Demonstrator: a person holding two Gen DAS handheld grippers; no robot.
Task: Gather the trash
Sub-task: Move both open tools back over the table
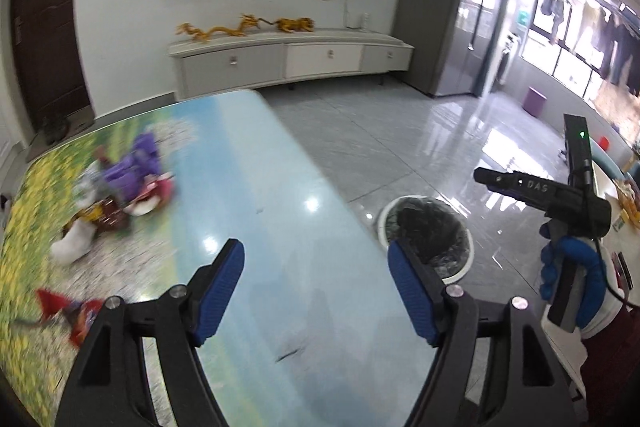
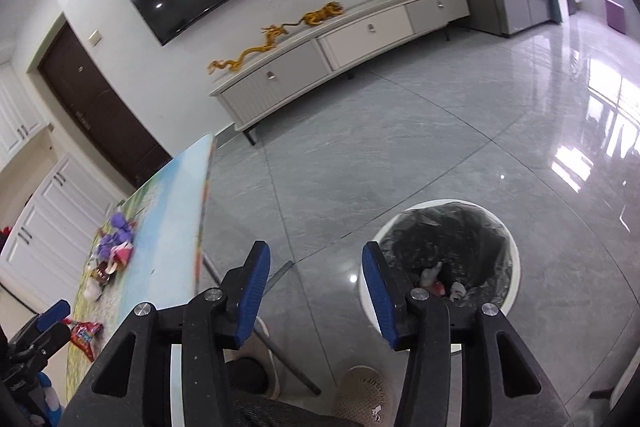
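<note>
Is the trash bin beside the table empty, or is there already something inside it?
Not empty. In the right wrist view, the trash bin with its black liner holds a few small white and red scraps at the bottom.

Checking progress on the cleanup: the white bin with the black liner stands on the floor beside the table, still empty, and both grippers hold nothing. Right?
Not quite: the bin is not empty. The right wrist view shows a few scraps, white and red, lying at the bottom of its black liner. The rest holds: it stands on the floor beside the table, and the left gripper and right gripper hold nothing.

White letters "DAS" on the right hand-held gripper [image 1: 480, 175]
</note>
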